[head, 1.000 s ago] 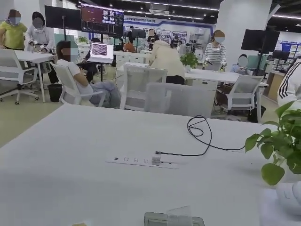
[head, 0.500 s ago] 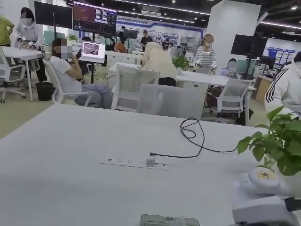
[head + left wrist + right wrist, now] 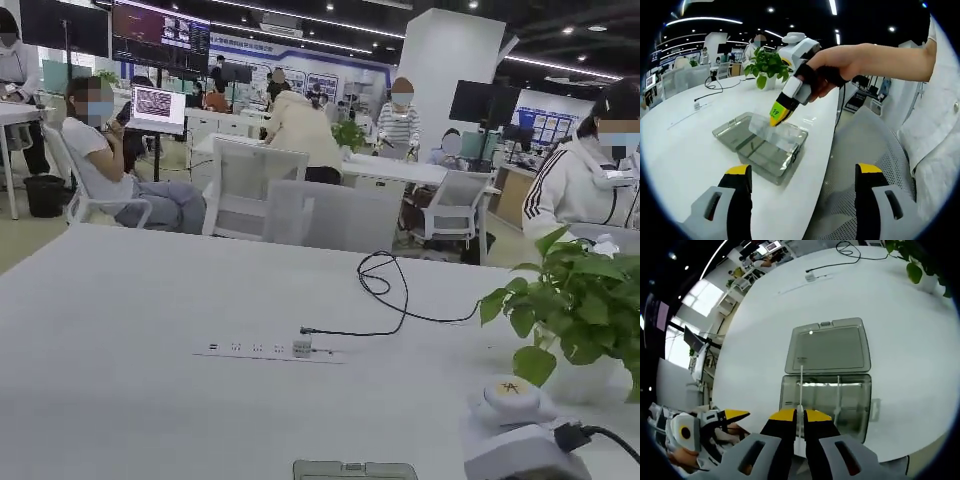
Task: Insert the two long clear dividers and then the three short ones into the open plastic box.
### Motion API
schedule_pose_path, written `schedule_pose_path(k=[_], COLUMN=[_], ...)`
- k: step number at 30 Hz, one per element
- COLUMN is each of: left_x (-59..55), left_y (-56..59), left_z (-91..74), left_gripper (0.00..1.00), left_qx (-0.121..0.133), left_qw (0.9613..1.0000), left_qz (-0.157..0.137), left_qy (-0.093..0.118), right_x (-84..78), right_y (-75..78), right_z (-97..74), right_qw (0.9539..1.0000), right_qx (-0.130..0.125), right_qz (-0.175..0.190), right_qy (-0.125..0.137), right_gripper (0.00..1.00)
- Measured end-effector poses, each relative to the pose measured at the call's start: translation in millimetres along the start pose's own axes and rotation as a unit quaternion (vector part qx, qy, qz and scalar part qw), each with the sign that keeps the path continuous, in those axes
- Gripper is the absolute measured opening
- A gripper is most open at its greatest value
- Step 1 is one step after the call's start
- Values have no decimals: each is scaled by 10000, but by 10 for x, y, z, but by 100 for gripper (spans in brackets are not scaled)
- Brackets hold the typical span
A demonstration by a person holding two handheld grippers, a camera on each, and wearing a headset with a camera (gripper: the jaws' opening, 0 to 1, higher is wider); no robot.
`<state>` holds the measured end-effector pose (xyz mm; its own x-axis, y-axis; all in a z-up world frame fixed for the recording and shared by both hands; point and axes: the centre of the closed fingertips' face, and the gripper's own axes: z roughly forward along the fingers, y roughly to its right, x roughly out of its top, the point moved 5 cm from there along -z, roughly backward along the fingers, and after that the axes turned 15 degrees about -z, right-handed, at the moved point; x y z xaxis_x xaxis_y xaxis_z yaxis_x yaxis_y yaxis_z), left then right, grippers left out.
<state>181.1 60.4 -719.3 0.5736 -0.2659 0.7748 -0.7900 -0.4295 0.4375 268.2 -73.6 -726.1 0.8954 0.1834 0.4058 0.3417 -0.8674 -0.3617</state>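
Observation:
The open clear plastic box (image 3: 825, 400) lies near the table's front edge, its lid (image 3: 827, 347) folded back flat. One clear divider (image 3: 837, 401) stands inside the base. My right gripper (image 3: 799, 415) is shut on another clear divider (image 3: 800, 387), seen edge-on above the box's left part. The left gripper view shows the right gripper (image 3: 776, 116) in a hand, holding that divider (image 3: 775, 131) over the box (image 3: 760, 150). My left gripper (image 3: 802, 172) is open and holds nothing, at the table's edge, apart from the box. The box's rim (image 3: 355, 468) peeks in at the head view's bottom.
A potted plant (image 3: 570, 310) stands at the right. A power strip (image 3: 265, 351) and a black cable (image 3: 385, 290) lie mid-table. A gripper's white top (image 3: 515, 440) shows at the bottom right. Chairs (image 3: 330, 215) and several people are beyond the table's far edge.
The head camera has swung to the right. A gripper's white top has risen into the head view's bottom right corner.

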Motion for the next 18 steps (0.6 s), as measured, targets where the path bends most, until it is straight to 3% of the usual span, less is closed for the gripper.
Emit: schedule_pose_path(k=[9,18], left_x=[-21,-27], left_y=[-49,-28], left_z=[-19,11], left_gripper=[86,85], left_qx=[-104,-144], left_qw=[9999,9998], left_qz=[-17,-126], left_qy=[36,103], right_x=[-13,-90], right_y=[6,17], right_z=[119,163], right_qw=[9996,9988], right_qx=[-130,-179], right_qz=[88,44], right_qy=[-223,-451], right_gripper=[7,7])
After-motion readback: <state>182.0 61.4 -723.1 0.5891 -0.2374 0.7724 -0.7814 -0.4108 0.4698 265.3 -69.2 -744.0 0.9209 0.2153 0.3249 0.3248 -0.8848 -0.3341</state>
